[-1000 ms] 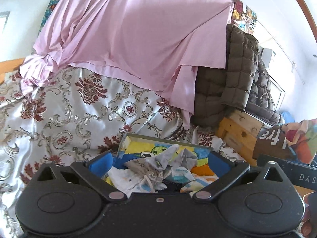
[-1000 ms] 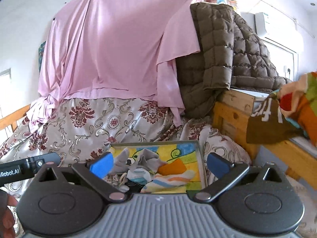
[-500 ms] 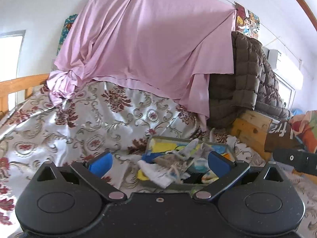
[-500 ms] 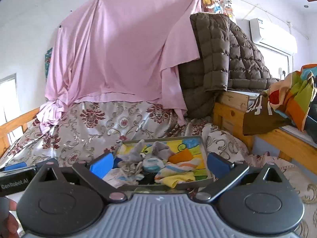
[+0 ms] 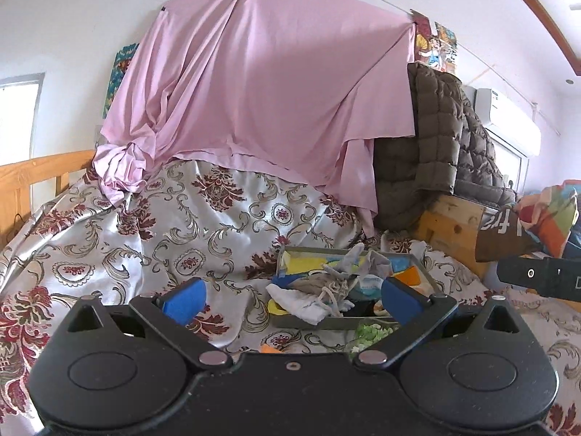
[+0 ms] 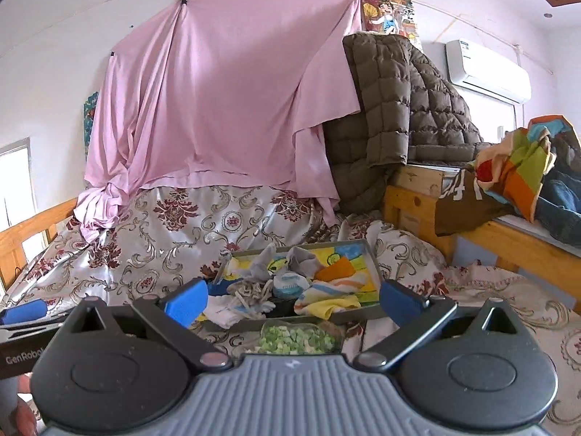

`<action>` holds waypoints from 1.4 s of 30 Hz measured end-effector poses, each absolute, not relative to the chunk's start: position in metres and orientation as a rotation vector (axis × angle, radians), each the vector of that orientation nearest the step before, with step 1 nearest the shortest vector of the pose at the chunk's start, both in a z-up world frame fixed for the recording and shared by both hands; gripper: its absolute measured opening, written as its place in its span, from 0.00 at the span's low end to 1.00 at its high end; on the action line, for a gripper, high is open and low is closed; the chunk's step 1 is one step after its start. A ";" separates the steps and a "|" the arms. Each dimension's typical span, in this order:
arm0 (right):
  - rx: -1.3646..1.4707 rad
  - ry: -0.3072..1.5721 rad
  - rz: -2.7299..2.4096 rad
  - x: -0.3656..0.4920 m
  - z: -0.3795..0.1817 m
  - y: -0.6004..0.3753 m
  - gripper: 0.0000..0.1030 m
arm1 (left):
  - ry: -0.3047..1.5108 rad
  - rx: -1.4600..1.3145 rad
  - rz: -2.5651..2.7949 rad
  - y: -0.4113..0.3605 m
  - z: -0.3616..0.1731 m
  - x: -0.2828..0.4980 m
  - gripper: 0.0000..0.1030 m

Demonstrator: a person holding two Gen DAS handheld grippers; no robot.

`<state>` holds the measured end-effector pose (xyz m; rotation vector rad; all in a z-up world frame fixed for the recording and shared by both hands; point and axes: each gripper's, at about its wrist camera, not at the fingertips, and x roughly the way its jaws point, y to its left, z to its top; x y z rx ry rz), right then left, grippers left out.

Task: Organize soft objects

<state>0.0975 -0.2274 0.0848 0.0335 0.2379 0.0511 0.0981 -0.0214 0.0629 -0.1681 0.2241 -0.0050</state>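
A: Where's the soft stuff?
B: Socks (image 6: 290, 285) heaped in the tray (image 6: 374, 254) mid-bed, likely so they stay corralled; a white one (image 5: 301, 305) spills over the tray's near-left edge.
A: Grippers?
B: Left gripper (image 5: 290, 296) and right gripper (image 6: 292, 298) both held level, short of the tray's near edge, jaws spread wide, gripping nothing. Green-patterned piece (image 6: 297, 339) lies on the bed below the right one.

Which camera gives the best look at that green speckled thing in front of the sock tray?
The right wrist view: the green speckled thing lies centred between the open gripper fingers, just before the tray. In the left wrist view only part of it shows, tucked behind one gripper finger.
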 end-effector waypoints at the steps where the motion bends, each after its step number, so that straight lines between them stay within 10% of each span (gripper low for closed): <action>1: 0.033 0.238 0.046 0.095 0.083 -0.227 1.00 | 0.223 -0.166 -0.002 -0.022 0.062 0.096 0.99; 42: 0.111 0.380 0.002 0.025 -0.015 -0.187 1.00 | 0.373 -0.090 0.043 0.014 0.006 0.037 0.99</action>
